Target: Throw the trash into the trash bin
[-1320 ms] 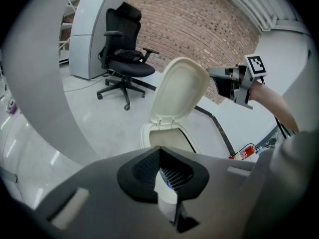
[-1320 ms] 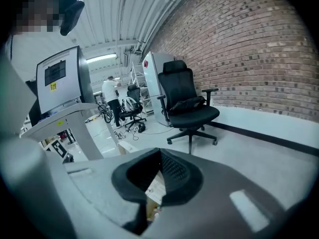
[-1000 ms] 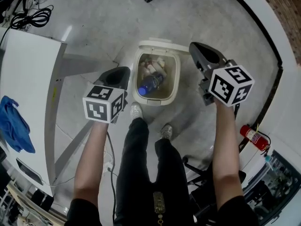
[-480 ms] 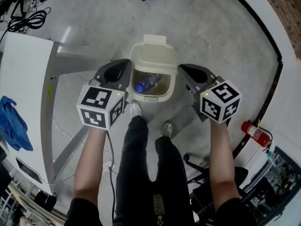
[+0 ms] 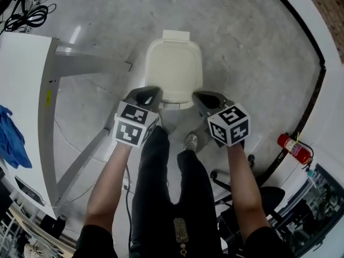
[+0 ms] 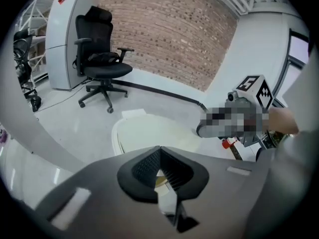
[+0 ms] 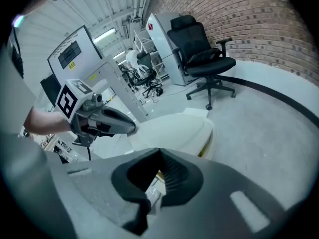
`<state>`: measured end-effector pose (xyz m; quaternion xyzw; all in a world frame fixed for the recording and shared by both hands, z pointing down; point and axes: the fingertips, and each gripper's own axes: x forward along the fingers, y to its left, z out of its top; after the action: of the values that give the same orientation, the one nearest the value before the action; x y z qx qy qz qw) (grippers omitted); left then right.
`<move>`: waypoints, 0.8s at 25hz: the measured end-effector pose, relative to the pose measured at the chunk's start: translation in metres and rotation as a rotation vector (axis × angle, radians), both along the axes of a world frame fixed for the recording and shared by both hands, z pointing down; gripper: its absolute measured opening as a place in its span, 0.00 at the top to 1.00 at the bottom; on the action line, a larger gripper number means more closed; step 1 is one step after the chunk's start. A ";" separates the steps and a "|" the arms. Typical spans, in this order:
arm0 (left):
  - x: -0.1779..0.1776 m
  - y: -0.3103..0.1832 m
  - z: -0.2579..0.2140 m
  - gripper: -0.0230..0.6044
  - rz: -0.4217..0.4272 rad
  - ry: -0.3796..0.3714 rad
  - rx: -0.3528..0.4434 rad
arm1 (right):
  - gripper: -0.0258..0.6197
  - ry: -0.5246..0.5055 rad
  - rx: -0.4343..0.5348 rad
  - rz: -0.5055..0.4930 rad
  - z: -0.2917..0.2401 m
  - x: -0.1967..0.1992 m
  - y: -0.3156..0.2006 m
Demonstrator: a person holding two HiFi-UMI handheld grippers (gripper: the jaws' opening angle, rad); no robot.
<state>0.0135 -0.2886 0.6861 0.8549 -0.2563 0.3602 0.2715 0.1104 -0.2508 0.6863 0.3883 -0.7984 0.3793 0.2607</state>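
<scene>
The cream trash bin [image 5: 173,69] stands on the floor in front of my feet with its lid down, so its contents are hidden. My left gripper [image 5: 146,95] hangs over the bin's near left corner, jaws shut with nothing between them. My right gripper [image 5: 206,98] hangs over the near right corner, and its jaws also look shut and empty. In the left gripper view the closed lid [image 6: 149,133] lies just beyond the left gripper [image 6: 159,171]. In the right gripper view the lid [image 7: 174,128] lies past the right gripper [image 7: 159,176], with the left gripper [image 7: 107,121] beside it.
A white table [image 5: 21,90] with a blue cloth [image 5: 11,138] stands at the left, its grey leg frame [image 5: 80,63] reaching toward the bin. A red fire extinguisher [image 5: 293,148] lies by the right wall. A black office chair [image 6: 102,66] stands beyond the bin. Cables [image 5: 27,18] lie at top left.
The bin's lid, open a second ago over a blue bottle and other trash, has come down and is closed. Both grippers moved down and inward to the bin's near edge.
</scene>
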 end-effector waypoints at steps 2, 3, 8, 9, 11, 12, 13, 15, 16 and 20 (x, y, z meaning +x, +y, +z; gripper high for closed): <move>-0.002 0.009 0.019 0.95 0.002 -0.034 -0.024 | 0.96 0.035 -0.018 -0.014 0.019 -0.003 0.010; -0.003 0.012 0.028 0.95 -0.001 -0.048 -0.036 | 0.96 0.048 -0.026 -0.018 0.028 -0.005 0.013; -0.005 0.023 0.065 0.95 -0.012 -0.101 -0.078 | 0.96 0.098 -0.064 -0.016 0.067 -0.009 0.024; -0.005 0.024 0.071 0.95 -0.011 -0.110 -0.082 | 0.96 0.106 -0.070 -0.014 0.073 -0.009 0.025; -0.006 0.026 0.081 0.95 -0.010 -0.130 -0.088 | 0.96 0.120 -0.079 -0.011 0.084 -0.010 0.026; -0.007 0.027 0.085 0.95 -0.009 -0.139 -0.091 | 0.96 0.125 -0.084 -0.011 0.088 -0.011 0.027; -0.008 0.027 0.088 0.95 -0.009 -0.146 -0.096 | 0.96 0.130 -0.090 -0.011 0.091 -0.011 0.027; -0.006 0.028 0.093 0.95 -0.003 -0.148 -0.104 | 0.96 0.142 -0.102 -0.012 0.098 -0.011 0.028; -0.004 0.028 0.095 0.95 -0.002 -0.144 -0.109 | 0.96 0.149 -0.106 -0.013 0.100 -0.011 0.028; -0.006 0.031 0.103 0.95 0.001 -0.152 -0.130 | 0.96 0.166 -0.115 -0.017 0.107 -0.012 0.029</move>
<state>0.0072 -0.2576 0.7890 0.8057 -0.2516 0.4403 0.3060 0.0985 -0.2215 0.7929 0.3958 -0.7543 0.3887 0.3510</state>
